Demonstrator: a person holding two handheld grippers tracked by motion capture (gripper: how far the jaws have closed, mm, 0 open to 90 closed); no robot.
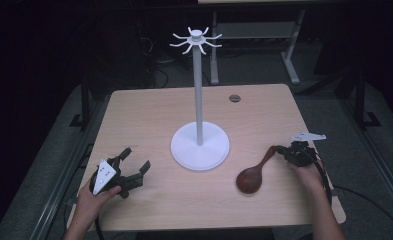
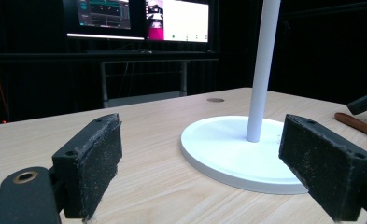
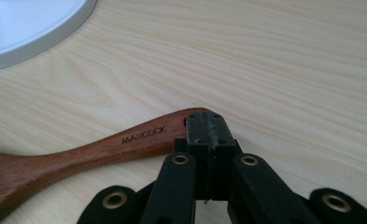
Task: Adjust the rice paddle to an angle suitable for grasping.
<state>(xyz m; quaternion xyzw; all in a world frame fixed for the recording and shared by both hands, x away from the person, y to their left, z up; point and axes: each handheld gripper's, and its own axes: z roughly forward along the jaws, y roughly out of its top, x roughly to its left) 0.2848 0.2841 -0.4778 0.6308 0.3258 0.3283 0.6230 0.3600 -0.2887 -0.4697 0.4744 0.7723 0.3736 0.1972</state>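
So the right tool point(image 3: 208, 122) is clamping down on the very tail end of the wooden spoon point(image 1: 254, 173) handle, jaws pinched tight with the handle tip caught between the pads. The spoon is lying flat on the surface point(image 1: 149, 115), its bowl stretching away from the tool toward the person's side and the handle running back into the jaws. Over beyond the bowl, the white hanging stand point(image 1: 199, 131) is sitting with its ring of hooks up top.

My take: that grip is sitting right on the last bit of wood, so the heavy bowl is going to want to droop and twist as soon as it comes off the surface. I'd be lifting slowly and keeping the squeeze firm, watching for the handle rotating in the pads. If it's sagging, setting it back down and regrabbing a touch further along the handle seems smarter.

The left tool point(image 1: 134, 167) is resting wide open, holding nothing, with the stand's base just ahead of its jaws.
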